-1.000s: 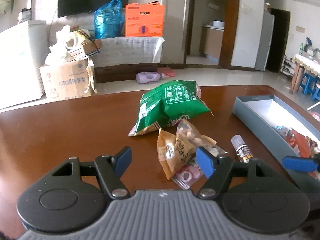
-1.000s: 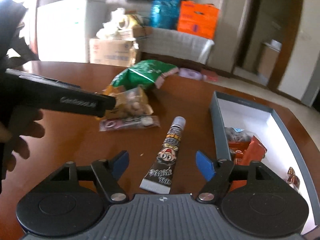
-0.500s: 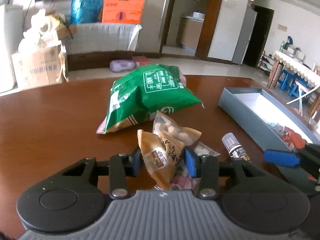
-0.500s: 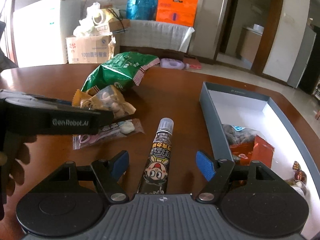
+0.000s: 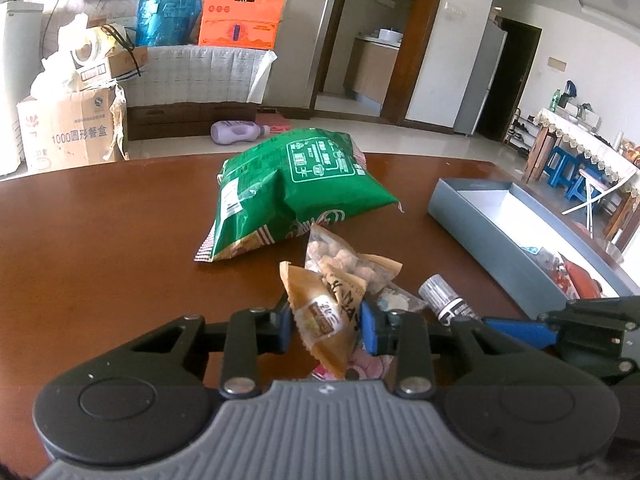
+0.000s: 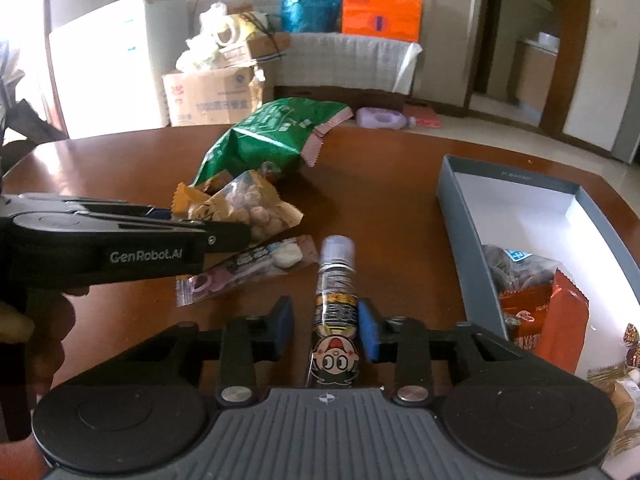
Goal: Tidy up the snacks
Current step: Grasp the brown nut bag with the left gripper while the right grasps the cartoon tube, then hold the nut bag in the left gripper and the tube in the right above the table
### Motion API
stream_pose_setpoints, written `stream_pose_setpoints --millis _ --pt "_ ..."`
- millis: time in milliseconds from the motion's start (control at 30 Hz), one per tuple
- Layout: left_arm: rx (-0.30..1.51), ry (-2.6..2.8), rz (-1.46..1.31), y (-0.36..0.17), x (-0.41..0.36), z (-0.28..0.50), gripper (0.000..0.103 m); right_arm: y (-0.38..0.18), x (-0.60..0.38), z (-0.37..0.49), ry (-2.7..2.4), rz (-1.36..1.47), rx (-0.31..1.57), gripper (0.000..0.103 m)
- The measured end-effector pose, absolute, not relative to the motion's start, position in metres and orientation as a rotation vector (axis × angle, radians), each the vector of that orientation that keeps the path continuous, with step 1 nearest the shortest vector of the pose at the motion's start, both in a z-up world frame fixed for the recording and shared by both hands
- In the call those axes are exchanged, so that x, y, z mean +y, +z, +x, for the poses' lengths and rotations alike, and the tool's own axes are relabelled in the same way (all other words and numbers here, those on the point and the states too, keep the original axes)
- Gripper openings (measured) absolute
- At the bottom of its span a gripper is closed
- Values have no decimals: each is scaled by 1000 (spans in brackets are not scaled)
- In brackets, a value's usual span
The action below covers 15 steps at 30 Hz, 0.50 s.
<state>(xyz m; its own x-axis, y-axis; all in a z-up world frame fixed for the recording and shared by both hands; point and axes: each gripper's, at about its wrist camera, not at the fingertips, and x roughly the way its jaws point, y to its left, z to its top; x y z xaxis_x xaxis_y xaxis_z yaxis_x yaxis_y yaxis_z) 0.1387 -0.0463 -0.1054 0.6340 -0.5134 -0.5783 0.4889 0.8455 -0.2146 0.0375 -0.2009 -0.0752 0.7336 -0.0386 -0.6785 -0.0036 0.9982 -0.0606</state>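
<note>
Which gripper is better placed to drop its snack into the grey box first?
Right. The right gripper, whose jaws have just been closing around the cartoon tube, sits right beside the grey box. The left gripper, closing on the orange peanut packet, is farther away, with the tube in between.

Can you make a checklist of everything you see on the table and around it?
Surface: brown table, glossy.
Job's things: green bag, nut packet, tube, candy strip; grey box with snacks in its near end.
Clutter: nothing seen on the table.
Grippers: left gripper has just closed on the nut packet; right gripper has just closed on the tube.
Cables: nothing seen.
Surroundings: cardboard box, blue bag, orange box, purple bottle on the floor.
</note>
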Motion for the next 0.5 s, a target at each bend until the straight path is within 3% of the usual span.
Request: stream_pose_setpoints --millis 500 --pt "680 -470 -66 -102 -17 72 30 -67 -195 -1 146 -98 781 26"
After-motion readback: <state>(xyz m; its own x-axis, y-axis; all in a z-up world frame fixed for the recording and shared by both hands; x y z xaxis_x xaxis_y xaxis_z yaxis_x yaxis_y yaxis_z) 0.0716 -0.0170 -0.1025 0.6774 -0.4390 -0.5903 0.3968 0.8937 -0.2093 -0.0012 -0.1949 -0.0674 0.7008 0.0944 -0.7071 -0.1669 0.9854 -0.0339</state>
